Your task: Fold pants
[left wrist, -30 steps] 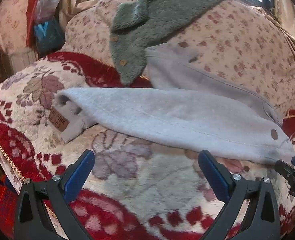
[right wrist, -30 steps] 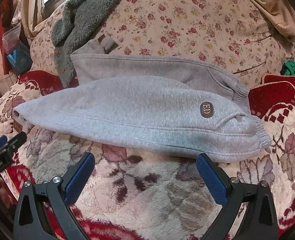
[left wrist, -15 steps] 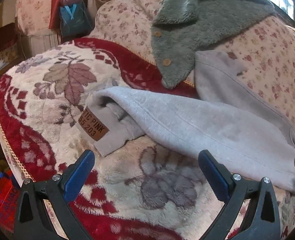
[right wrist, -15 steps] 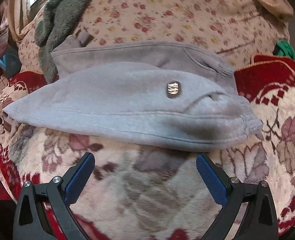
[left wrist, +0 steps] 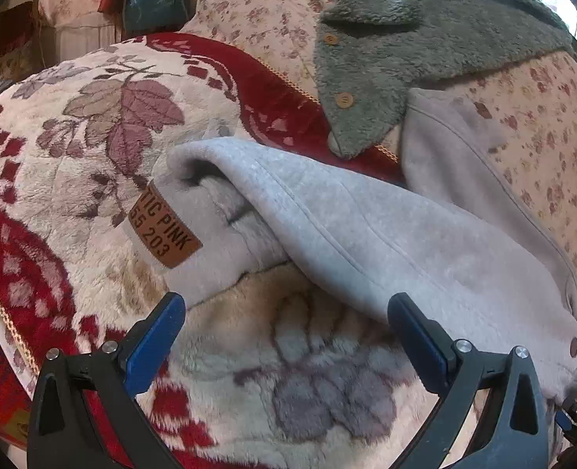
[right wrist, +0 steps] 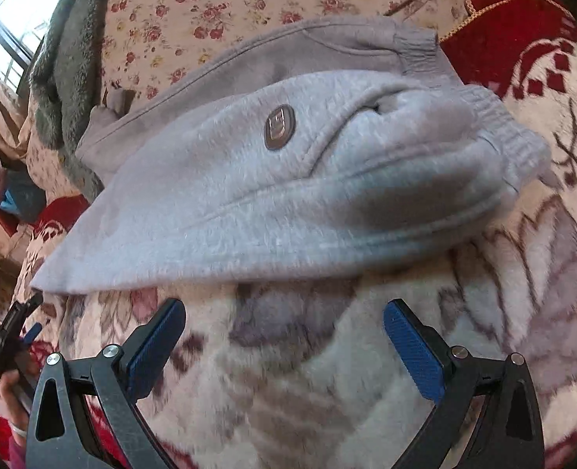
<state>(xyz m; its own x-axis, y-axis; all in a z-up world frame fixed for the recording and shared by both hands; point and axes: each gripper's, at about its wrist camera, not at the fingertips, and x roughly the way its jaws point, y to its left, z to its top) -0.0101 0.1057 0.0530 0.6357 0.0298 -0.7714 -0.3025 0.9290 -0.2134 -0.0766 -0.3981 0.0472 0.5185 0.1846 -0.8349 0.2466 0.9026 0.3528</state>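
Observation:
Grey fleece pants (left wrist: 386, 242) lie folded lengthwise on a floral plush blanket (left wrist: 288, 383), legs to the left, waistband to the right. A brown leather label (left wrist: 165, 230) shows on the lower leg cuff. My left gripper (left wrist: 286, 332) is open and empty, just in front of the leg cuffs. In the right wrist view the pants (right wrist: 272, 195) show a round brown badge (right wrist: 279, 132) near the elastic waistband (right wrist: 499, 133). My right gripper (right wrist: 284, 336) is open and empty, just in front of the pants' near edge.
A grey-green fuzzy jacket (left wrist: 405, 47) with buttons hangs over the flowered sofa back (right wrist: 249, 0) behind the pants. Bags and clutter (left wrist: 147, 0) stand at the far left. The left gripper (right wrist: 11, 336) shows at the right wrist view's left edge.
Both grippers have moved closer to the pants. The left one swung toward the leg cuffs, the right one toward the waistband end. Both stayed open.

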